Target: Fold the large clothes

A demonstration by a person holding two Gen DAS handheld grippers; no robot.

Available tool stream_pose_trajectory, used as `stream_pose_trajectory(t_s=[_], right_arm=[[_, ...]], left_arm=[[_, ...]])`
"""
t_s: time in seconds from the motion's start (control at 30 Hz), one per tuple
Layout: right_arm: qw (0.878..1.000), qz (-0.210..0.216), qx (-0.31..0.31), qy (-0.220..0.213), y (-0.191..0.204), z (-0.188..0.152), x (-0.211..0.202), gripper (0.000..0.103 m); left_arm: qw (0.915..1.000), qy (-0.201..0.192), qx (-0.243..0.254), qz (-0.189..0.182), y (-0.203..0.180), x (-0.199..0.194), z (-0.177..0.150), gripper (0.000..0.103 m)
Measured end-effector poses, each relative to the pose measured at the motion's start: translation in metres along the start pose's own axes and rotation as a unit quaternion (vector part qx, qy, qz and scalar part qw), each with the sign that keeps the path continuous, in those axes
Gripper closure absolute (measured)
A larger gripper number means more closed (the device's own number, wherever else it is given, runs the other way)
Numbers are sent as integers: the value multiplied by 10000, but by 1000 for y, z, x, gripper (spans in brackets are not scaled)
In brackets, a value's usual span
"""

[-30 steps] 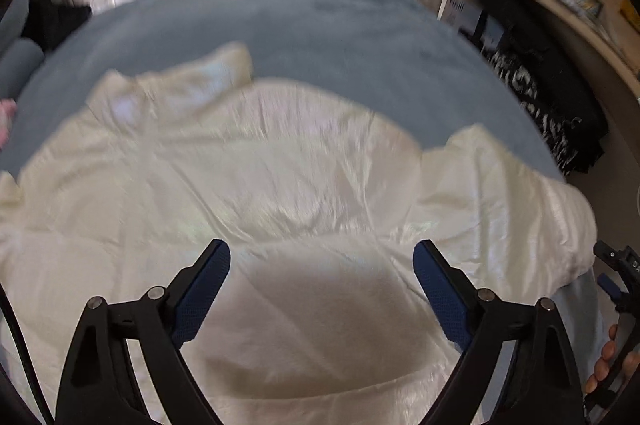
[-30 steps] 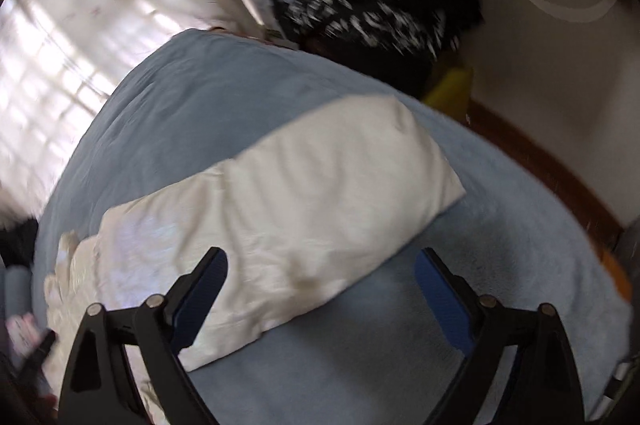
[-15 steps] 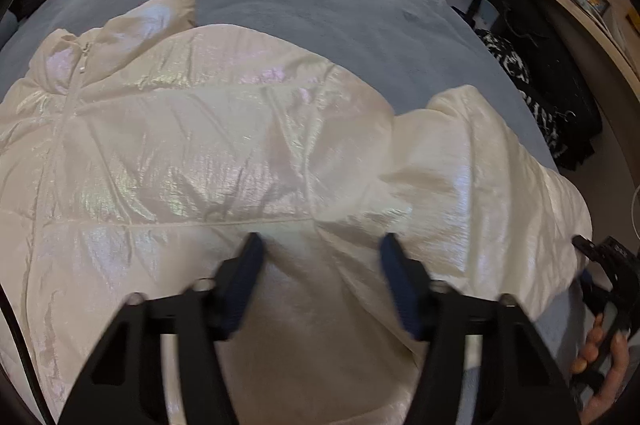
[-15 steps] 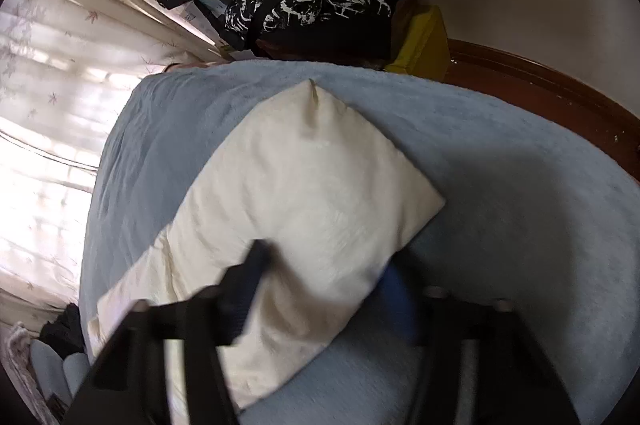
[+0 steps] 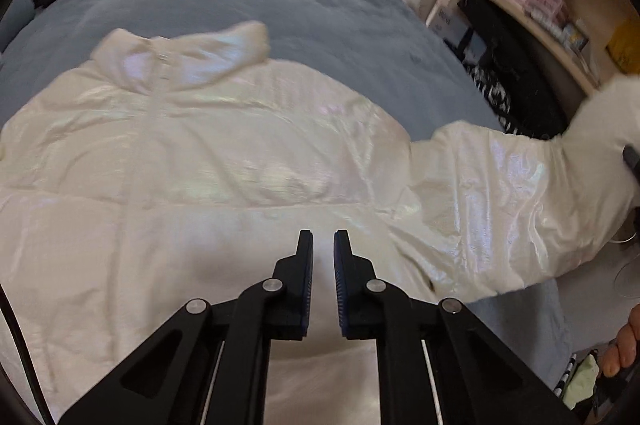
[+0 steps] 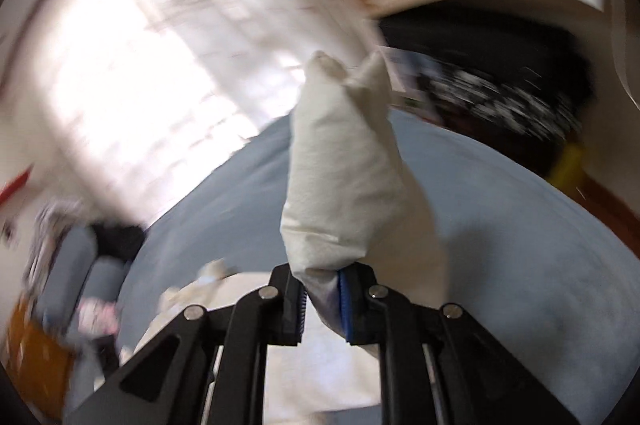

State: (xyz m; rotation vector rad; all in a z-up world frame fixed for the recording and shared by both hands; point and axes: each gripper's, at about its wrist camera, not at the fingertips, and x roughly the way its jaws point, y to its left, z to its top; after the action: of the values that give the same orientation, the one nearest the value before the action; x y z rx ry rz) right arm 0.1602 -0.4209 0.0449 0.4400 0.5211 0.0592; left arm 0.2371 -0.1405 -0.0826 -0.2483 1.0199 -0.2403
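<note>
So in the left wrist view, the white puffer jacket (image 5: 208, 161) lies spread out flat on the blue-grey bed cover (image 5: 280, 9), collar toward the curtains, zip line running down the front. The left gripper (image 5: 322, 245) hovers over the lower body panel with its jaws pulled nearly together; a thin gap shows between the pads and no fabric looks pinched in there, so it seems to be holding nothing, though whether the tips touch the cloth can't be told. Off to the right edge the jacket's sleeve (image 5: 520, 193) is lifted off the bed and stretched upward, and part of a person's hand (image 5: 624, 341) peeks in at the bottom corner. A shelf (image 5: 544, 1) with boxes sits beyond the bed. Over in the right wrist view, which is pretty blurry, the right gripper (image 6: 322, 295) is clamped on the sleeve cuff (image 6: 344, 161), the fabric bunched between the blue pads and sticking up past them, raised above the bed. Progress-wise this looks like the very start: the body is laid out but unfolded, and the first sleeve is only just picked up. Still to do, most likely: bring that sleeve across, then the other one, then fold the body.
</note>
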Motion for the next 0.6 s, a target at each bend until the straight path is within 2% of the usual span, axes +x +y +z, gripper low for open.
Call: stream_pose_trajectory(t_s=[0.1, 0.23, 0.4, 0.53, 0.6], right_arm=[[9970, 375, -648, 180, 66, -17, 4, 90], [9857, 669, -1417, 621, 137, -66, 32, 90], [9719, 825, -1755, 1334, 181, -145, 75, 90], [9584, 751, -1864, 2026, 201, -208, 114, 90], [9507, 701, -1885, 2359, 204, -229, 125, 89]], left_arm=[[9996, -233, -102, 113, 28, -34, -3, 95], [9975, -429, -411, 372, 73, -68, -10, 95], [9942, -547, -839, 401, 127, -90, -32, 95], [9930, -630, -882, 477, 149, -97, -58, 95], [9928, -662, -841, 536, 154, -98, -67, 95]])
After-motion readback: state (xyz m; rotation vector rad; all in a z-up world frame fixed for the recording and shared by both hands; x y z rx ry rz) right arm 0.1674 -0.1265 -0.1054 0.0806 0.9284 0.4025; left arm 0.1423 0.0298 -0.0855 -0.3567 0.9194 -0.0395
